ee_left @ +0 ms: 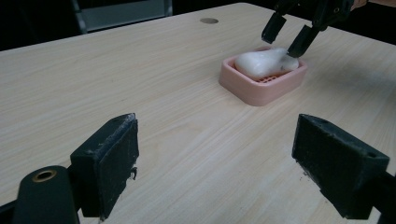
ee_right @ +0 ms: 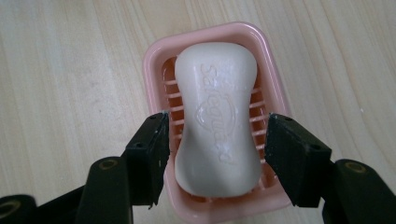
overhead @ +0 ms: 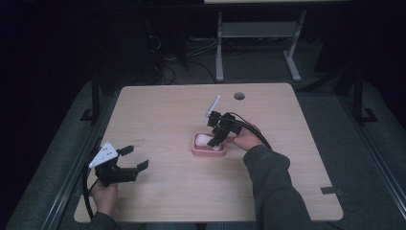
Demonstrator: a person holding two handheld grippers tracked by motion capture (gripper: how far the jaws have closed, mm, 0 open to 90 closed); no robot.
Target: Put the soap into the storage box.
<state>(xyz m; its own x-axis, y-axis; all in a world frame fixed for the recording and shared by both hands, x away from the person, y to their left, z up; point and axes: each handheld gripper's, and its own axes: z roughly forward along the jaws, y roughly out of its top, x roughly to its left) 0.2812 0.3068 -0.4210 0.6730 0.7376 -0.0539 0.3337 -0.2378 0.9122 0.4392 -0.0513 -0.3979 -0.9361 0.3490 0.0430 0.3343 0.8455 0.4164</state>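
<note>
From the high view, the pink plastic soap dish (overhead: 208, 145) sits mid-table on the pale wooden table (overhead: 167, 115), well clear of every edge, with the right gripper (overhead: 216, 142) over it. In the left gripper view, the left gripper (ee_left: 215, 154) gapes wide and empty above bare wood. In the right gripper view, parted jaws flank the white embossed soap bar (ee_right: 217, 121) lying in the dish, narrow gaps either side.

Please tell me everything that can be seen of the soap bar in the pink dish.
The soap bar is white and smooth, waxy in look, with rounded ends and a slightly narrowed waist. A raised brand word and an emblem are pressed into its top face. It lies flat on the slatted floor of the pink soap dish, which stands near the middle of the wooden table. The right gripper is open, one jaw on each side of the bar's nearer half; a small gap shows at each side.
</note>
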